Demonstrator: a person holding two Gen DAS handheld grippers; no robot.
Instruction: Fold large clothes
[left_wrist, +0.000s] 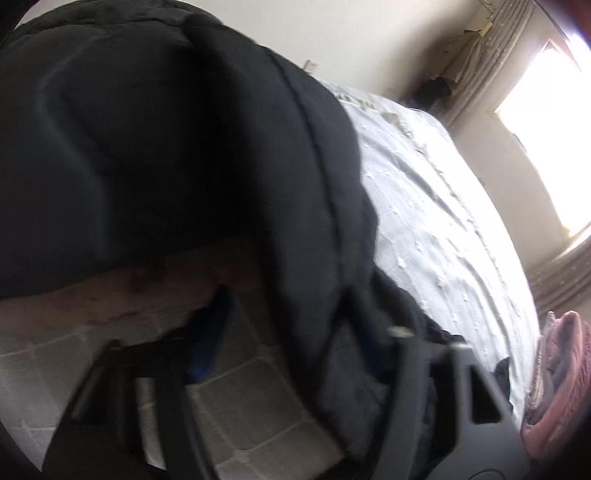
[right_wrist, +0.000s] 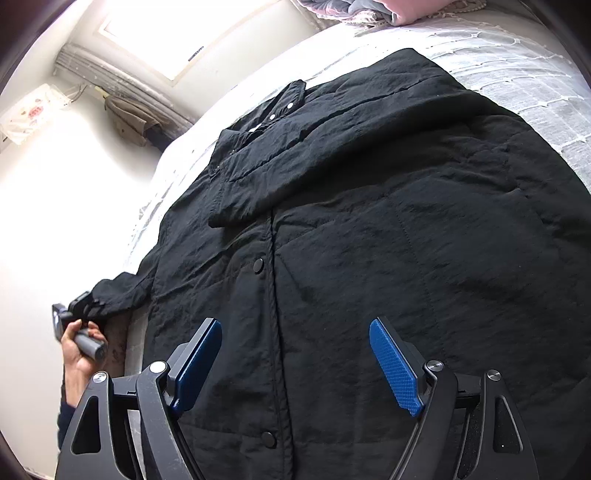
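A large black padded jacket (right_wrist: 369, 240) lies front up on the bed, buttoned, one sleeve folded across its chest. My right gripper (right_wrist: 295, 358) is open, its blue pads spread above the jacket's lower front, holding nothing. My left gripper (right_wrist: 79, 306) shows at the bed's left edge, shut on the cuff of the other sleeve (right_wrist: 118, 291). In the left wrist view the black sleeve (left_wrist: 184, 147) fills most of the frame, lifted and running down between the gripper's (left_wrist: 295, 350) fingers; a blue pad (left_wrist: 214, 332) shows beside the cloth.
The bed has a white textured cover (right_wrist: 535, 92). A pink and grey bundle of bedding (right_wrist: 369, 11) lies at its far end; it also shows in the left wrist view (left_wrist: 557, 369). Tiled floor (left_wrist: 240, 406) lies below the bed's edge. A curtained window (right_wrist: 147, 29) is beyond.
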